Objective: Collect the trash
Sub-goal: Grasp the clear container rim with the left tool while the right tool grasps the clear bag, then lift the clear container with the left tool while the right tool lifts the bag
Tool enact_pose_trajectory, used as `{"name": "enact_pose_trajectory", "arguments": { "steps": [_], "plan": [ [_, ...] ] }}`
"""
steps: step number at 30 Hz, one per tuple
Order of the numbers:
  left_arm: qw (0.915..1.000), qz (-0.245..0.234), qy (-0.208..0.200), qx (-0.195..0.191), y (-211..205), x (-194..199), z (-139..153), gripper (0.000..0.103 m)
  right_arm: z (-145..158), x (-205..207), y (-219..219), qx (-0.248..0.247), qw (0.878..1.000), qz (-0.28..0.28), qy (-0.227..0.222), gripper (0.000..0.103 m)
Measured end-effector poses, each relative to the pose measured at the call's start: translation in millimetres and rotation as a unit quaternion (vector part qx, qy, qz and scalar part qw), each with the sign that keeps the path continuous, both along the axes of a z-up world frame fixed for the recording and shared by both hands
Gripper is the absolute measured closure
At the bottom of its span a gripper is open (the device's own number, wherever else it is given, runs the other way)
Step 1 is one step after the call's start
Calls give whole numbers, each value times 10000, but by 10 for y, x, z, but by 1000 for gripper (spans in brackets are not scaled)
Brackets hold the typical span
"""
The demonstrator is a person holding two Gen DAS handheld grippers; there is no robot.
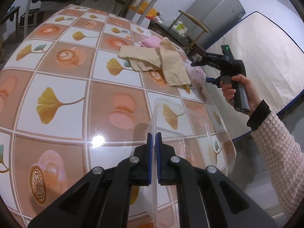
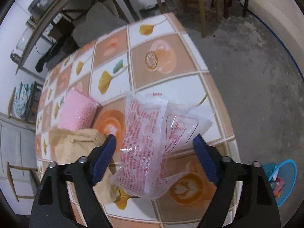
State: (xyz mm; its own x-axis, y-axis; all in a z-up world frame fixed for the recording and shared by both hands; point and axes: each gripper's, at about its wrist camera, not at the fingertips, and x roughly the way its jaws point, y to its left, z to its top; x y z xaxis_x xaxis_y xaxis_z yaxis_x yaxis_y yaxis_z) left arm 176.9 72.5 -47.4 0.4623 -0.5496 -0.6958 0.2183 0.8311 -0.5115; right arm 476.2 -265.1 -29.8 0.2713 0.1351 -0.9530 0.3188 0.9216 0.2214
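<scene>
My left gripper [image 1: 153, 138] is clamped on the near rim of a clear plastic tray [image 1: 190, 125], steadying it on the tiled table [image 1: 76, 87]. My right gripper [image 2: 153, 148] hangs wide, nothing pinched, straddling the printed plastic wrapper [image 2: 150, 138] that lies near the table's right edge, beside crumpled brown paper [image 2: 76, 144] and a pink sponge [image 2: 77, 110]. I'd call this the reach for the wrapper (thin, slippery stuff): next, lower and close squarely, then carry it to the tray, I expect.
</scene>
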Motion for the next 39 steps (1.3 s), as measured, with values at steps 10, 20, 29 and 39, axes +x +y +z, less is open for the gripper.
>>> {"name": "enact_pose_trajectory", "arguments": {
  "steps": [10, 20, 29, 39],
  "plan": [
    [10000, 57, -26, -44, 2, -16, 9, 100, 46, -207, 5, -75, 9999, 39, 88, 76],
    [9998, 154, -128, -46, 22, -85, 68, 100, 288, -533, -19, -64, 9998, 37, -204, 83],
    [9995, 76, -308, 6, -52, -194, 204, 100, 590, -1195, 25, 102, 9984, 157, -536, 84],
    [9982, -70, -557, 192, -252, -358, 408, 100, 903, -2000, 114, 299, 9940, 293, -1013, 84]
  ]
}}
